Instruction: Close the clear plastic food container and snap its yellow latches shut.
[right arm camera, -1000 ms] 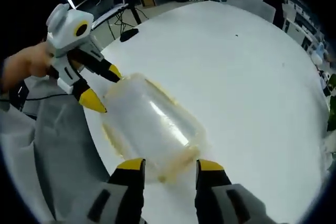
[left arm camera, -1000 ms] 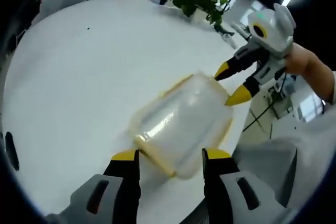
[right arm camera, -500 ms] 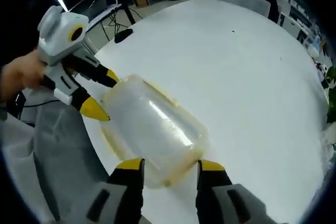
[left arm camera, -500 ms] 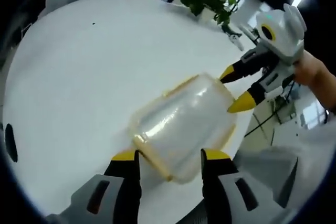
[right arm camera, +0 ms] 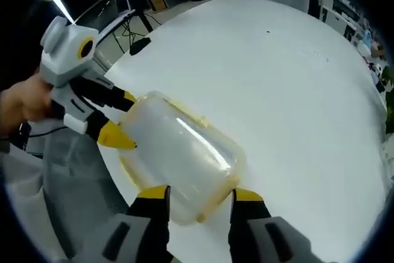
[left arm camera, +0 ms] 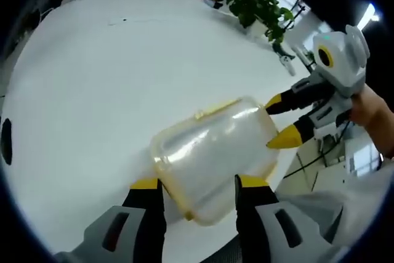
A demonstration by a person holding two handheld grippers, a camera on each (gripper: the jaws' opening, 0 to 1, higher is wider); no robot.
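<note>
Here both grippers stand with jaws wide at opposite ends of the clear container point(left arm camera: 212, 155), left gripper point(left arm camera: 200, 184) near, right gripper point(left arm camera: 284, 120) far, on the white surface point(left arm camera: 92, 78). Uneven pressing could slide it edgeward.

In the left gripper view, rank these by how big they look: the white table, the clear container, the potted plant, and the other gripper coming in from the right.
1. white table
2. clear container
3. right gripper and potted plant: look alike in size, and the plant is far off, so unranked.

Container point(left arm camera: 212, 152) clear glossy plastic; table point(left arm camera: 92, 78) smooth matt white.
</note>
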